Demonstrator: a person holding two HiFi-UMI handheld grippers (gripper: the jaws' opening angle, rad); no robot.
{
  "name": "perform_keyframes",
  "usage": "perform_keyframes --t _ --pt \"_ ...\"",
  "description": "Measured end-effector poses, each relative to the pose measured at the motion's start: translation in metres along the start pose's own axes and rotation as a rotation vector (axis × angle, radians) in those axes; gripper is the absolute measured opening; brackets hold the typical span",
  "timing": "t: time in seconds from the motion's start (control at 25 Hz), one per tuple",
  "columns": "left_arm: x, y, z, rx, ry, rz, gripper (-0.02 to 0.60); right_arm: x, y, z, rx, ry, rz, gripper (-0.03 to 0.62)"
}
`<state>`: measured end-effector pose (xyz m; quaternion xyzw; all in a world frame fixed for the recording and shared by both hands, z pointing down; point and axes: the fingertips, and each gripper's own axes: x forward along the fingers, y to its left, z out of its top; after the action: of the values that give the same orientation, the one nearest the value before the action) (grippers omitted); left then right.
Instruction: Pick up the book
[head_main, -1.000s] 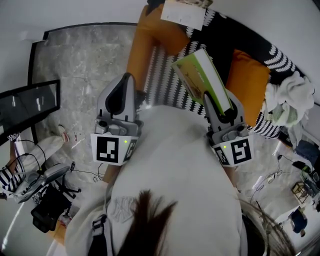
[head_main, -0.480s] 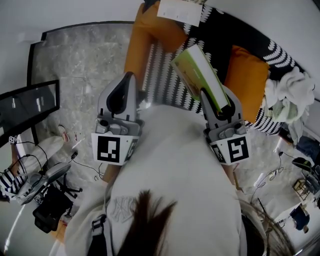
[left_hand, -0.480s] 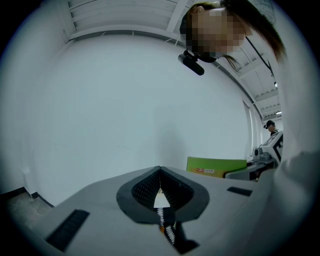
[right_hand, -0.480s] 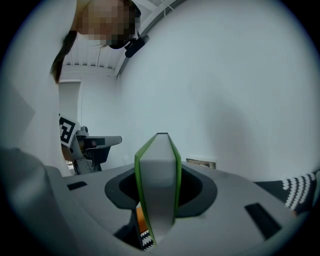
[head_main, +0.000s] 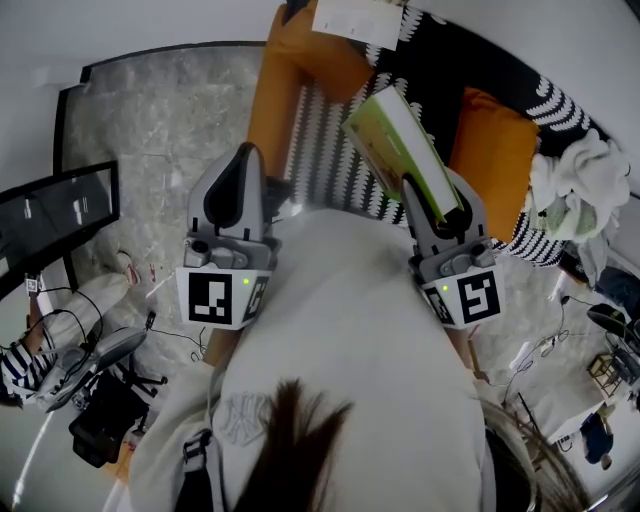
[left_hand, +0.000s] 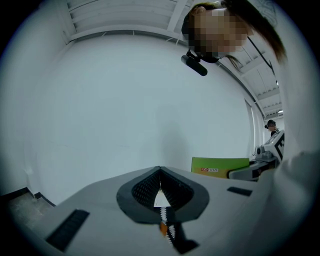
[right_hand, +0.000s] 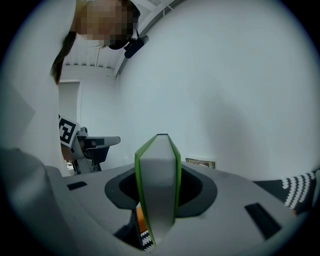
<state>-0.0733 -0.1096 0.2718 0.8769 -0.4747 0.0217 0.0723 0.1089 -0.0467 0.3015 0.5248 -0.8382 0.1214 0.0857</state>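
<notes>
Clamping book (head_main: 405, 150) in your right gripper (head_main: 428, 200), above sofa (head_main: 330, 130). Book's near end buried between jaws; your torso hides both handles. Long axis runs from jaws toward far left, white page edge right. Left gripper (head_main: 243, 160) pinched closed, empty.

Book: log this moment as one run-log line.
right gripper: shut on book | book: upright between jaws, lifted | left gripper: shut, empty | step: book picked up

- Bright, even, diffuse light; only a faint shadow falls on the white wall (right_hand: 225, 125).
- Fisheye bending throughout; dark rims ring both gripper views.
- The book (right_hand: 159, 190), close to the lens, looks soft.
</notes>
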Motion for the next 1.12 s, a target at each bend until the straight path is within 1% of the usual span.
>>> perform_keyframes --t 0.16,0.36,0.56,0.76,0.96,1.12 --pt "0.0 0.004 0.001 -0.007 0.004 0.01 0.009 0.001 0.0 0.001 -0.002 0.006 0.002 0.15" --pt "0.003 0.004 0.001 -0.006 0.001 0.008 0.009 0.008 -0.003 0.007 0.02 -0.013 -0.012 0.15" --pt "0.002 0.008 0.003 -0.008 0.002 0.014 0.009 0.007 0.0 0.002 0.0 0.011 0.009 0.15" --pt "0.003 0.009 0.003 -0.007 0.001 0.016 0.009 0.012 -0.003 0.007 0.023 0.001 -0.011 0.149" --pt "0.006 0.009 0.002 -0.007 -0.003 0.016 0.009 0.013 -0.003 0.002 0.011 0.015 0.009 0.15" --pt "0.008 0.016 0.001 -0.009 -0.002 0.027 0.009 0.02 -0.004 0.006 0.027 0.002 -0.005 0.15"
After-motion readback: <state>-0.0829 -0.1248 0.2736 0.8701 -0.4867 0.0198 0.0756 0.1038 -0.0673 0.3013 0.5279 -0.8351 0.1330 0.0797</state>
